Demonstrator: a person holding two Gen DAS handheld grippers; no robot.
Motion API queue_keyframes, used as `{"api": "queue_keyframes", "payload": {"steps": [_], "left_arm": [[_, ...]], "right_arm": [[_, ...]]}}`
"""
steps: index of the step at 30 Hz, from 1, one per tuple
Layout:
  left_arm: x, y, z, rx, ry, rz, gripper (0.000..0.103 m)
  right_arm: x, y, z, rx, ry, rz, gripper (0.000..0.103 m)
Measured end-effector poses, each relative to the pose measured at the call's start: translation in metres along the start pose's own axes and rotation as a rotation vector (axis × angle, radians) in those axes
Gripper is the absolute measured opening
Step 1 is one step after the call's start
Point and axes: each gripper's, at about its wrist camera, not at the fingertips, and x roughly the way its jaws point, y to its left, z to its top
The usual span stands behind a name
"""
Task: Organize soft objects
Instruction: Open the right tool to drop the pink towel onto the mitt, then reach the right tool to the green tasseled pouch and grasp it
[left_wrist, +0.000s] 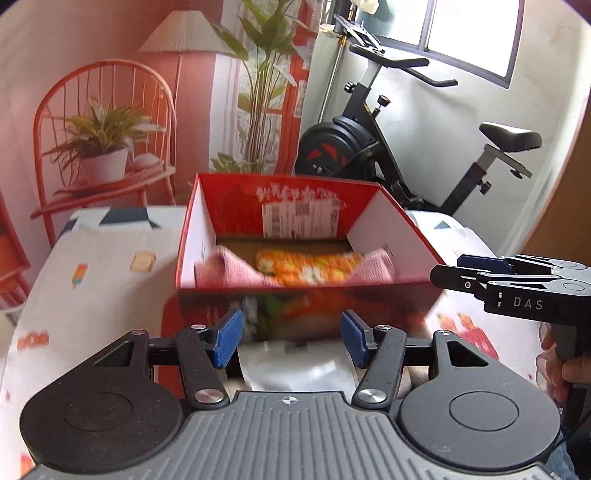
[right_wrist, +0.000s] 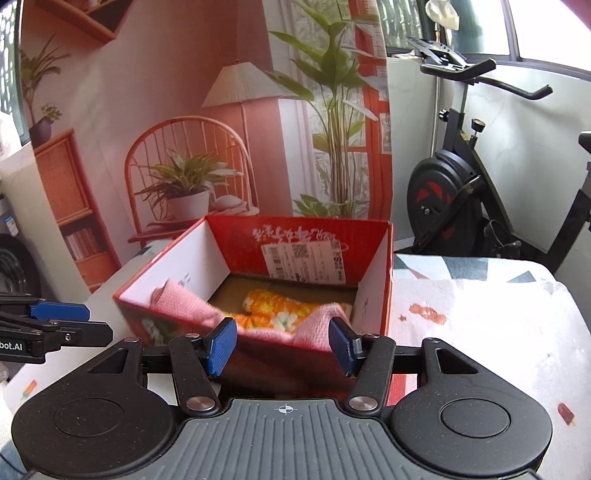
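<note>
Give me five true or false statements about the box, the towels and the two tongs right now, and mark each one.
1. The red box is open at the top. True.
2. A pink towel lies in the box, one end reaching up to the rim. True.
3. The orange flowered towel lies on the tablecloth outside the box. False: it lies inside the box, beside the pink towel.
4. The left tongs are shut on the pink towel. False: they stand open, with nothing between the pads.
5. The right tongs stand open in front of the box, holding nothing. True.
</note>
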Motion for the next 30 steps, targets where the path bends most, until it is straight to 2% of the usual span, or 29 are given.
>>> {"api": "queue_keyframes", "payload": {"steps": [6, 12, 19, 24, 30], "left_arm": [[-0.014, -0.011, -0.044, -0.044, 0.05, -0.051, 0.061], [-0.008, -0.02, -0.079, -0.072, 0.119, -0.1, 0.061], [0.001, -0.017, -0.085, -0.088, 0.154, -0.127, 0.061], [0.004, -0.014, -0.092, -0.125, 0.174, -0.132, 0.061], [0.005, -0.012, -0.092, -0.139, 0.182, -0.134, 0.061]], "right_arm": [[-0.027, 0.01, -0.046, -0.01, 0.067, 0.02, 0.052], [-0.042, 0.016, -0.085, -0.016, 0.159, 0.038, 0.052], [-0.056, 0.023, -0.11, -0.036, 0.248, 0.081, 0.052], [-0.056, 0.027, -0.119, -0.081, 0.307, 0.073, 0.052], [-0.053, 0.033, -0.129, -0.109, 0.375, 0.113, 0.051]]}}
